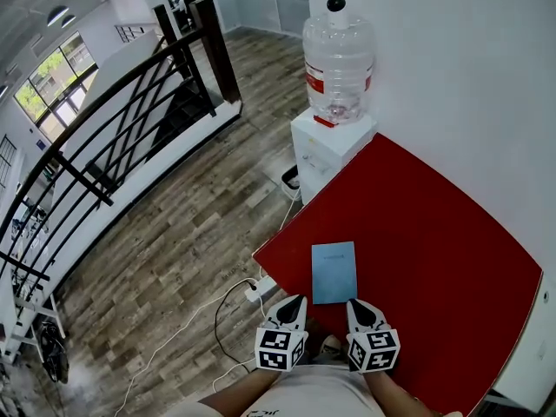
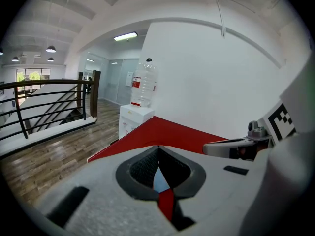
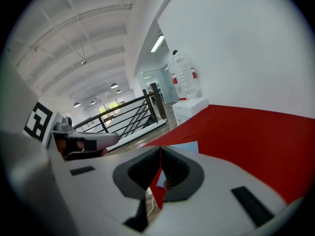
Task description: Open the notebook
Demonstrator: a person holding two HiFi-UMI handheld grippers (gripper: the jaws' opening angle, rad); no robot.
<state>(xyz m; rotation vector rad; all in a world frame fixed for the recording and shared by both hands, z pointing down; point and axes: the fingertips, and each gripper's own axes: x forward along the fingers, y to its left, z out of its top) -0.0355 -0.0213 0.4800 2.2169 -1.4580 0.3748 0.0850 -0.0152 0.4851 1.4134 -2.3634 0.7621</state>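
Note:
A light blue notebook [image 1: 334, 272] lies closed and flat on the red table [image 1: 434, 233], near its front edge. My left gripper [image 1: 296, 301] sits just off the notebook's near left corner, shut with nothing held. At the near right corner my right gripper [image 1: 354, 304] is also shut and empty. In the left gripper view the jaws meet at the tip [image 2: 158, 148], and a sliver of the notebook [image 2: 158, 180] shows between them. In the right gripper view the jaws [image 3: 160, 150] also meet, with the notebook [image 3: 186, 146] just beyond.
A white water dispenser [image 1: 330, 146] with a clear bottle [image 1: 339, 59] stands at the table's far corner. A white wall runs along the right. On the wooden floor to the left lie a power strip [image 1: 261, 288] and cable. A dark railing [image 1: 113, 137] guards a stairwell.

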